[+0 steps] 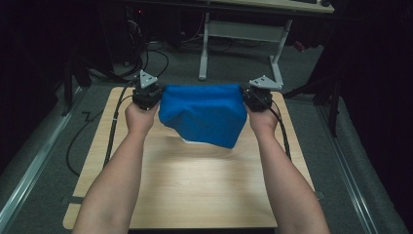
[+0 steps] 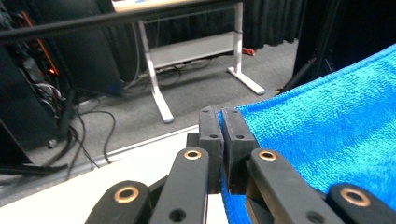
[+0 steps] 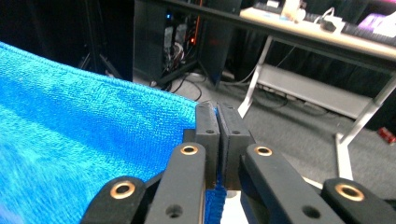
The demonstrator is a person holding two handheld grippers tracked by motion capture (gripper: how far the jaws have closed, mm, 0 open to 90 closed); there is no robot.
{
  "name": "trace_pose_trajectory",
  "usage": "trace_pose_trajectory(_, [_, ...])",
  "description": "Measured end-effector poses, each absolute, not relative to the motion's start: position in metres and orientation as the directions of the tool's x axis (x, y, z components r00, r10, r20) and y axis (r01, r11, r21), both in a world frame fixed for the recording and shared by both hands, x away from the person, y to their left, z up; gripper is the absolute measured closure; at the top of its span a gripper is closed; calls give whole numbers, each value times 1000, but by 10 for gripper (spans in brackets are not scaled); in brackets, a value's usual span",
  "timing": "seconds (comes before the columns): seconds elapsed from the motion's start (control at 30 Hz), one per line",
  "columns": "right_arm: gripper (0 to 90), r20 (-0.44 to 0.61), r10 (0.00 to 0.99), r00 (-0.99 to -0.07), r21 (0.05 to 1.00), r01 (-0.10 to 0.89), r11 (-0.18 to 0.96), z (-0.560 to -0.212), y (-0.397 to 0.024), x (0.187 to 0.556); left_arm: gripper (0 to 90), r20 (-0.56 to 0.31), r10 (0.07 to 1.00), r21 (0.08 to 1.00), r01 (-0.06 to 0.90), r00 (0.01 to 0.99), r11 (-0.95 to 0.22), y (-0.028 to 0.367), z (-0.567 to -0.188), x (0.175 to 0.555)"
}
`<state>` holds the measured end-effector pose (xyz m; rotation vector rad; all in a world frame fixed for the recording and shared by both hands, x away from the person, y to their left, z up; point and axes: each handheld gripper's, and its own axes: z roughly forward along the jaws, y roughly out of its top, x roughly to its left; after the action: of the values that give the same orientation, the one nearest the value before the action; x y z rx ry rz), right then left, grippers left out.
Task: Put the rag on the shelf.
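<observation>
A blue towel (image 1: 203,113) hangs stretched between my two grippers above the far half of the wooden table (image 1: 195,185). My left gripper (image 1: 147,92) is shut on the towel's left top corner; in the left gripper view the blue cloth (image 2: 327,130) runs off to the right from the closed gripper (image 2: 222,114). My right gripper (image 1: 257,95) is shut on the right top corner; in the right gripper view the cloth (image 3: 84,140) spreads left of the closed gripper (image 3: 216,108). The towel's lower edge sags toward the tabletop, with a white patch (image 1: 191,141) under it.
A white-legged desk (image 1: 241,29) stands on the grey carpet beyond the table. Cables (image 1: 114,126) trail from both grippers along the table's sides. A metal rail (image 1: 29,170) runs along the floor at left. Dark curtains and equipment surround the area.
</observation>
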<state>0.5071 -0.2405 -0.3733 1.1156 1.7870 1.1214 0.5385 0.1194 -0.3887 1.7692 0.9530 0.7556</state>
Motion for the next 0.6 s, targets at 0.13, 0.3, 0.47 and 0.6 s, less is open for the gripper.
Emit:
trace_pose_trajectory(0.13, [888, -107, 928, -356, 924, 309, 225, -387, -243, 507, 881, 78, 849, 917, 296, 523, -267, 117, -404, 536])
trace_pose_trajectory(0.3, [888, -105, 924, -368, 916, 327, 234, -403, -243, 504, 880, 47, 844, 900, 344, 534, -268, 118, -428, 531])
trace_pose_trajectory(0.47, [888, -75, 922, -381, 902, 367, 226, -428, -243, 498, 880, 10, 838, 881, 391, 546, -266, 120, -457, 522])
trace_pose_trajectory(0.6, [887, -52, 922, -383, 891, 400, 216, -443, -244, 495, 879, -8, 833, 874, 408, 553, -262, 119, -471, 516])
